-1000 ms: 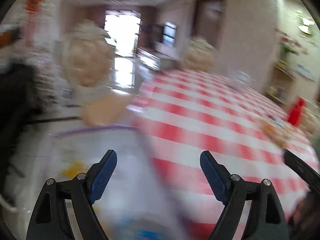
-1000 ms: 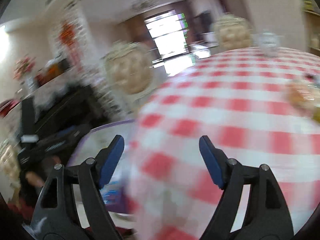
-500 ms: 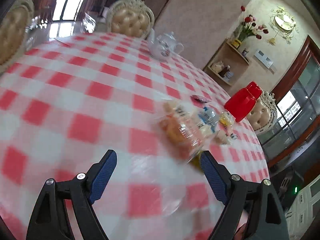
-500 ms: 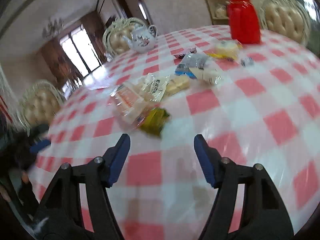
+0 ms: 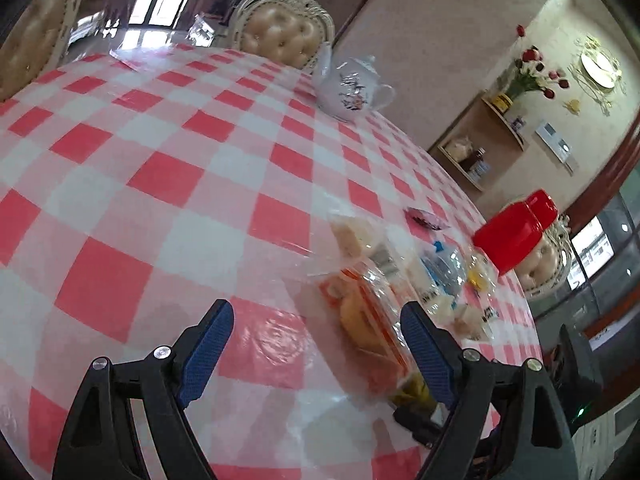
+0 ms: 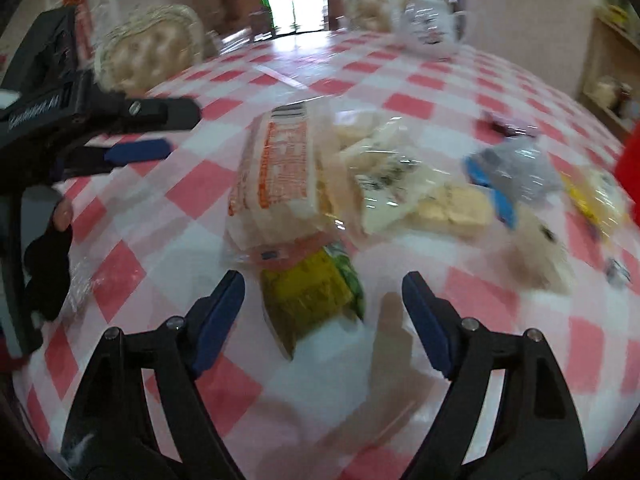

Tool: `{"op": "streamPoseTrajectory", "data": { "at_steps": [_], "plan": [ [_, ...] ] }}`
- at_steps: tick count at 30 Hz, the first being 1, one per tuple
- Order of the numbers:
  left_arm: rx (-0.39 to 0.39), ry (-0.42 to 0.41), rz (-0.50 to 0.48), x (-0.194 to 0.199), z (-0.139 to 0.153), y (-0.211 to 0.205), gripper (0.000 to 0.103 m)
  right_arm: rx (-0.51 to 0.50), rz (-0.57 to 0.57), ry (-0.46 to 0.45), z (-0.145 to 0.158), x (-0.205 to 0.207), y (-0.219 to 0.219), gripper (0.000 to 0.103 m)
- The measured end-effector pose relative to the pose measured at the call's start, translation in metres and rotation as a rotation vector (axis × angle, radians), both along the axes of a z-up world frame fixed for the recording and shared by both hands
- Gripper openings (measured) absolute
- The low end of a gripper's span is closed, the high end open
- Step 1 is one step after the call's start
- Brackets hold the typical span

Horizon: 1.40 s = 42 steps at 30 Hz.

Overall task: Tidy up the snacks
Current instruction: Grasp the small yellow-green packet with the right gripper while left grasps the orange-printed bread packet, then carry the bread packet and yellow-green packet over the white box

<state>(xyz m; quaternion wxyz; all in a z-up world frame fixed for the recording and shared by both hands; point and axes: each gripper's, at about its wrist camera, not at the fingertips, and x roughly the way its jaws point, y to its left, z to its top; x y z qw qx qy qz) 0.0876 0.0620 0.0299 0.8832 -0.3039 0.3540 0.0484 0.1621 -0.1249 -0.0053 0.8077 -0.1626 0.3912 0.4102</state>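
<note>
Orange-printed clear wrapping marks the nearest big snack, a bread pack lying on the checked tablecloth just ahead of the right gripper. A yellow-green packet lies closer still, its near end reaching in between that gripper's spread blue pads, which touch nothing. Beyond and to the right of the bread pack sit a clear bag of pale biscuits, a blue-and-silver packet and a yellow packet, all blurred.

From the left wrist view, the bread pack lies ahead and to the right of the left gripper, close to its right finger; the jaws stand wide apart with only tablecloth between them. Farther right stands a red container. At the far side of the table a white teapot sits before a cream tufted chair.
</note>
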Motion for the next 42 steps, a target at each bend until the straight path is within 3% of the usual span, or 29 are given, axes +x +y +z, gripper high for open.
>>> {"op": "streamPoseTrajectory", "data": {
  "at_steps": [3,6,8,10,14,19,22,25,27,30,31,34,37,42],
  "plan": [
    [-0.056,0.031,0.007,0.002,-0.007,0.008,0.086,-0.034,0.08,0.002,-0.004,-0.006,0.012,0.081],
    [-0.059,0.043,-0.009,0.002,-0.009,0.007,0.086,-0.05,0.089,-0.035,-0.002,-0.015,0.014,0.052],
    [-0.056,0.047,-0.028,0.002,-0.01,0.004,0.087,-0.078,0.052,-0.052,-0.001,-0.024,0.009,0.046],
    [-0.055,0.055,-0.045,0.004,-0.012,-0.003,0.087,-0.095,0.019,-0.073,0.001,-0.042,-0.001,0.045],
    [0.044,0.098,-0.062,0.013,-0.012,-0.03,0.087,-0.058,-0.128,-0.076,0.008,-0.064,-0.027,0.044],
    [0.098,0.13,0.048,0.033,-0.001,-0.049,0.087,0.087,-0.341,-0.024,0.023,-0.07,-0.057,0.044],
    [0.148,0.195,0.105,0.054,-0.003,-0.06,0.087,0.151,-0.379,-0.006,0.027,-0.075,-0.062,0.044],
    [0.193,0.235,0.092,0.071,-0.012,-0.072,0.087,0.191,-0.396,0.02,0.028,-0.077,-0.062,0.044],
    [0.306,0.256,0.042,0.08,-0.019,-0.086,0.086,0.201,-0.395,0.025,0.027,-0.079,-0.062,0.044],
    [0.437,0.243,-0.055,0.079,-0.025,-0.095,0.051,0.209,-0.406,0.037,0.025,-0.078,-0.066,0.044],
    [0.471,0.234,-0.072,0.077,-0.025,-0.095,0.049,0.214,-0.413,0.038,0.025,-0.077,-0.069,0.044],
    [0.469,0.22,-0.14,0.068,-0.025,-0.086,0.047,0.226,-0.443,0.047,0.023,-0.076,-0.077,0.044],
    [0.395,0.202,-0.178,0.055,-0.018,-0.073,0.046,0.238,-0.462,0.046,0.024,-0.074,-0.082,0.044],
    [0.396,0.138,-0.211,0.023,0.0,-0.065,0.046,0.265,-0.479,0.03,0.028,-0.081,-0.085,0.044]
  ]
}}
